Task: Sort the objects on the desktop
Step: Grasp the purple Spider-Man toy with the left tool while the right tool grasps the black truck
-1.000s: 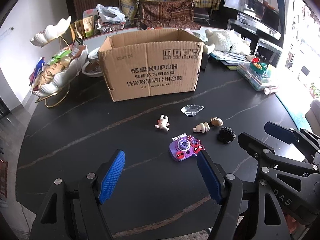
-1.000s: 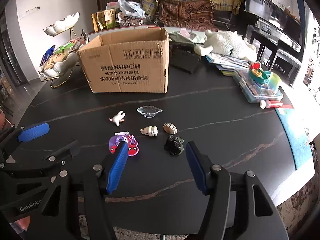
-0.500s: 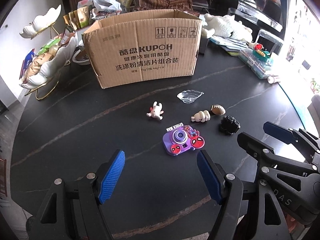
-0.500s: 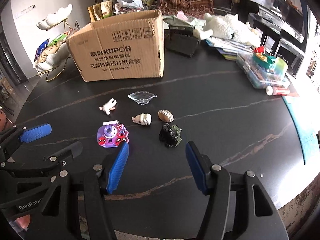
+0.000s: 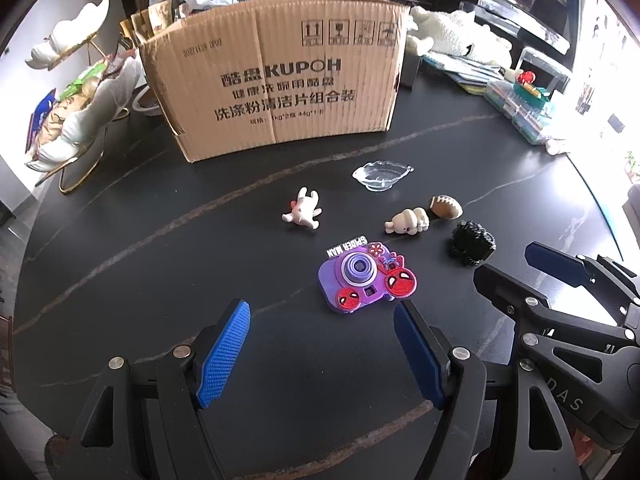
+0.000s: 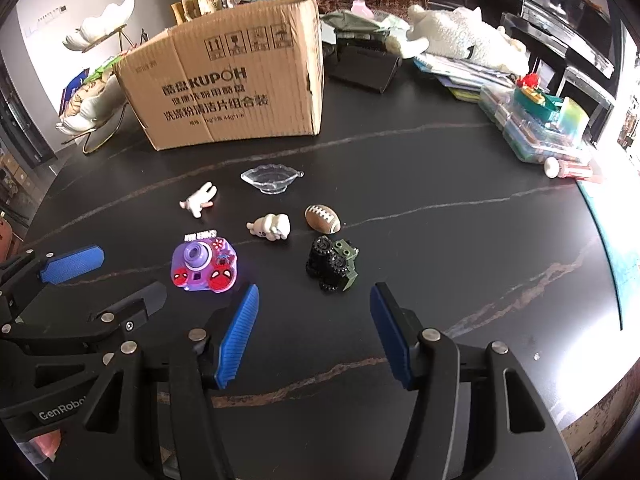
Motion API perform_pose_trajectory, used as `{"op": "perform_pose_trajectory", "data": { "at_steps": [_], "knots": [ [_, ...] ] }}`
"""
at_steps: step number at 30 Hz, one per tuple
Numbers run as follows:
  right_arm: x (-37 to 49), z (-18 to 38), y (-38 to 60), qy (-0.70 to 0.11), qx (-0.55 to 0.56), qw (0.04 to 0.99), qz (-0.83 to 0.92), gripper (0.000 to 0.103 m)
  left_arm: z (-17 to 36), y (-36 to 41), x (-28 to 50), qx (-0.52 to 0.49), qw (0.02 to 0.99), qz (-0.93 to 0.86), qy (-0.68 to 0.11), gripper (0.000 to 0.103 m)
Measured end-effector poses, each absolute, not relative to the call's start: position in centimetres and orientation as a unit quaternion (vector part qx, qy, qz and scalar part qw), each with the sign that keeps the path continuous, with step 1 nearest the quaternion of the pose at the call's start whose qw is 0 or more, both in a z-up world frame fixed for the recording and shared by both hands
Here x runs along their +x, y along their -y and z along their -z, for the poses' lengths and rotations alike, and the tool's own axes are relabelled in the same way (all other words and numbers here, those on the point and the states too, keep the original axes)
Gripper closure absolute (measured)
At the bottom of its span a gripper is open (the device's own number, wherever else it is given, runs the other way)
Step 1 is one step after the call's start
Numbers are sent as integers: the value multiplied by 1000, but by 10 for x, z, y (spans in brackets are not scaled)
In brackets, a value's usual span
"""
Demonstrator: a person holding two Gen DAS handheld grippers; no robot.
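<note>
Because both sets of jaws gape empty, left gripper [image 5: 322, 330] just short of the toy camera [image 5: 366, 279], right gripper [image 6: 314, 308] short of the toy truck [image 6: 333, 265] beside it, either may nudge the football [image 6: 323, 218] rolling across the worktop [image 6: 460, 248].

The left hand-held gripper [image 5: 322, 344] is a black plastic frame with 2 flat fingers faced in ribbed blue pads [image 5: 224, 354], silver round screws at the joints and white "GenRobo" lettering. The right hand-held gripper [image 6: 314, 334] matches it: black frame, blue pads [image 6: 237, 336], silver screws, embossed letters "DAS".
</note>
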State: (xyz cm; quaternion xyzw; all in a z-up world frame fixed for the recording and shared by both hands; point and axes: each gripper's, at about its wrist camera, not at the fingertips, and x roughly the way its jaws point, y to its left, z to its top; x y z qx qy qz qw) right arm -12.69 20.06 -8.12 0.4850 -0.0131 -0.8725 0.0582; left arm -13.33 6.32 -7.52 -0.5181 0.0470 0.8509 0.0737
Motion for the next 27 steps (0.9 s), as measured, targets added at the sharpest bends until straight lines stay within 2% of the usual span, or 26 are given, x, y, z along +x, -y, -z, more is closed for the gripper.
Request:
{"op": "perform_pose_trajectory", "data": {
  "at_steps": [23,27],
  "knots": [
    [-162,113,-203,9,508,65,859,53,98,-75,-166,-529,70,-844,-62,32],
    [-165,116,-202,8,512,67,857,57,101,-76,-168,-531,69,-842,-62,32]
  ]
}}
